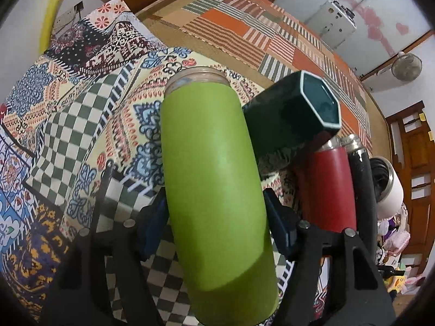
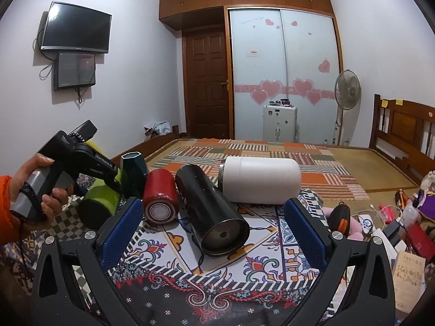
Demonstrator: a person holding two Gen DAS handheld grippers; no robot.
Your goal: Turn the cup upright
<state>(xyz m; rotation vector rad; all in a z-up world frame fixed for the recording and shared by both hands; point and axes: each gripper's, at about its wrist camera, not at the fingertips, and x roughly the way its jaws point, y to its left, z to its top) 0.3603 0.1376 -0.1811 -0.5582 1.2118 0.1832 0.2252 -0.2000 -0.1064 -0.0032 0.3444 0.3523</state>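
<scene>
A lime green cup (image 1: 212,179) lies between the blue pads of my left gripper (image 1: 214,228), which is shut on its body; its open mouth points away. In the right wrist view the green cup (image 2: 99,198) shows at the left, under the hand-held left gripper. A dark green hexagonal cup (image 1: 293,116) stands beside it, also seen in the right wrist view (image 2: 133,174). My right gripper (image 2: 212,225) is open and empty, and the black cup (image 2: 214,214) lies on its side just ahead of its fingers.
A red cup (image 2: 160,195) and a large white cup (image 2: 261,179) lie on their sides on the patterned cloth (image 2: 190,279). A striped mat (image 2: 258,152) covers the bed beyond. Clutter (image 2: 394,222) lies at the right.
</scene>
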